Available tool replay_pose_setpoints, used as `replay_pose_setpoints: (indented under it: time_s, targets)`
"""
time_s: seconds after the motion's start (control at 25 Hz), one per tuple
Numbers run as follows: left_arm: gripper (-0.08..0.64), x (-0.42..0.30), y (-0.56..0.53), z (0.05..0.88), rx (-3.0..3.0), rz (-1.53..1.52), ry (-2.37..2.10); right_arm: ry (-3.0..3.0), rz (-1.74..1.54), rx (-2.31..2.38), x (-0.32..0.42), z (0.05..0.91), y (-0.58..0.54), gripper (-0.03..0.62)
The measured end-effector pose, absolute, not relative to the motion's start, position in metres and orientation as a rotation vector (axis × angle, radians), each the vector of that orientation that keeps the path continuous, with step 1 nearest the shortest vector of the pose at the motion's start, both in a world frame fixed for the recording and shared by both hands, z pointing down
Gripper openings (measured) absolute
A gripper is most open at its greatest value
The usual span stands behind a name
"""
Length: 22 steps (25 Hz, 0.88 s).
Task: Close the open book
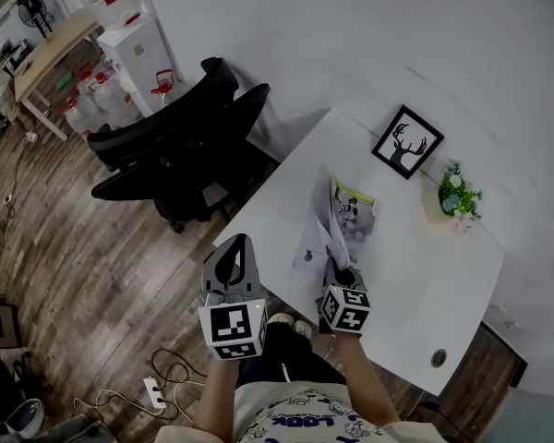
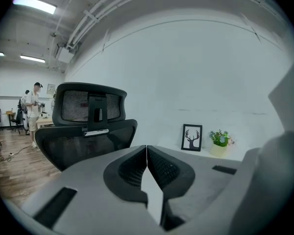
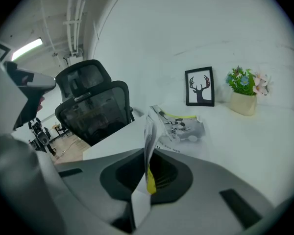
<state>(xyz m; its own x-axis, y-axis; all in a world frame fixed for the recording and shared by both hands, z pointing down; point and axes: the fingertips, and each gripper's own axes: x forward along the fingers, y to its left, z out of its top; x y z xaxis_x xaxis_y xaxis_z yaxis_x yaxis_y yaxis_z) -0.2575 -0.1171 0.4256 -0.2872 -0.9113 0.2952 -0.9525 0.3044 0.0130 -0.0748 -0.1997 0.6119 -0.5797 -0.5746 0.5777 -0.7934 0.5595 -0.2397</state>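
The open book (image 1: 353,212) lies on the white table (image 1: 415,280), its printed pages facing up. My right gripper (image 1: 338,271) is at the book's near edge, shut on a leaf of the book (image 1: 319,236) that stands lifted and upright. In the right gripper view that leaf (image 3: 150,131) rises edge-on from between the jaws of the right gripper (image 3: 148,156), and the rest of the book (image 3: 185,126) lies flat behind it. My left gripper (image 1: 233,253) hangs off the table's left corner, over the floor. Its jaws meet, so the left gripper (image 2: 147,149) is shut with nothing in it.
A black office chair (image 1: 180,150) stands just left of the table. A framed deer picture (image 1: 407,142) and a small potted plant (image 1: 458,195) stand at the table's far side against the wall. Cables and a power strip (image 1: 153,392) lie on the wooden floor.
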Motion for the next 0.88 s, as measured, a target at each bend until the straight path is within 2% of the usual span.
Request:
replay_pose_setpoints:
  time_s: [0.52, 0.88]
  targets:
    - [0.025, -0.272, -0.099, 0.433, 1.629, 0.245, -2.354, -2.263, 0.454, 0.970, -0.095, 0.637, -0.188, 0.038]
    - [0.025, -0.275, -0.092, 0.435, 1.611, 0.253, -2.358, -2.240, 0.424, 0.884, -0.106, 0.648, -0.182, 0.110]
